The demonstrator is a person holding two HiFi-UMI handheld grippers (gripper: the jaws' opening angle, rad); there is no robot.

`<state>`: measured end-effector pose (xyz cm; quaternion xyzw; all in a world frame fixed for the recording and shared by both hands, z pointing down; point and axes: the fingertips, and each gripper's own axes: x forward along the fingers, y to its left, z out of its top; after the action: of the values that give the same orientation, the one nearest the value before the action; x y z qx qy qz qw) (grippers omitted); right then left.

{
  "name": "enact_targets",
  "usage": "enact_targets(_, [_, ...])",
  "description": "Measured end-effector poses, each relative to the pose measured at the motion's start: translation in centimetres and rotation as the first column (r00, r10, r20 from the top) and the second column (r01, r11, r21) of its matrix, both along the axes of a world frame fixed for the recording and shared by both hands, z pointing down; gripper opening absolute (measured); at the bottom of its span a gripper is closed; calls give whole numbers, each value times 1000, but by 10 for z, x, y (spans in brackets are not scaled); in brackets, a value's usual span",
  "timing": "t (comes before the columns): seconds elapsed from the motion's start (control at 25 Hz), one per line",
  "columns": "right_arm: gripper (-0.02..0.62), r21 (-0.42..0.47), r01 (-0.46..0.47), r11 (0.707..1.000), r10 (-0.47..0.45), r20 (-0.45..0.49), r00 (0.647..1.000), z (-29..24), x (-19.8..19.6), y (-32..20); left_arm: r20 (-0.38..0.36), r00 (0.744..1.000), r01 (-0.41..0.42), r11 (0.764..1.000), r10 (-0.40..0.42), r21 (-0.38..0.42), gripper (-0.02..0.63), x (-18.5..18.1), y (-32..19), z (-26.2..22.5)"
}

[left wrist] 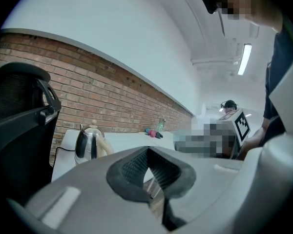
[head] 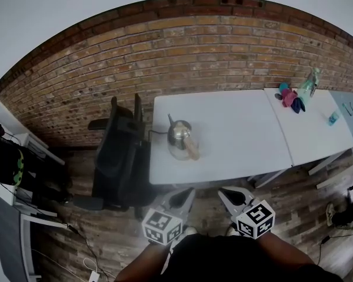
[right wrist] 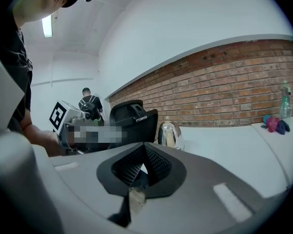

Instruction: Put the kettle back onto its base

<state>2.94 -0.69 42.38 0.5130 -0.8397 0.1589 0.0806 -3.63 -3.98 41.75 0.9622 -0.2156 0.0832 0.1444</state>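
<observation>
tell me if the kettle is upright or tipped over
Upright: the kettle stands on its bottom on the white table, with its lid knob on top.

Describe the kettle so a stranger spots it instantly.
Below the brick wall, find the white table beside the black office chair. Near that table's chair end stands the kettle: the only shiny metal thing there, with a pale handle.
</observation>
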Motion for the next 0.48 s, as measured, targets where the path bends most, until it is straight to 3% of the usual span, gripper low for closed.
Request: enact_targets(0.48, [25,-10,-35,999,35,19,999,9,39,21,47,999,-20,1000,19,14,0,36,32,-4])
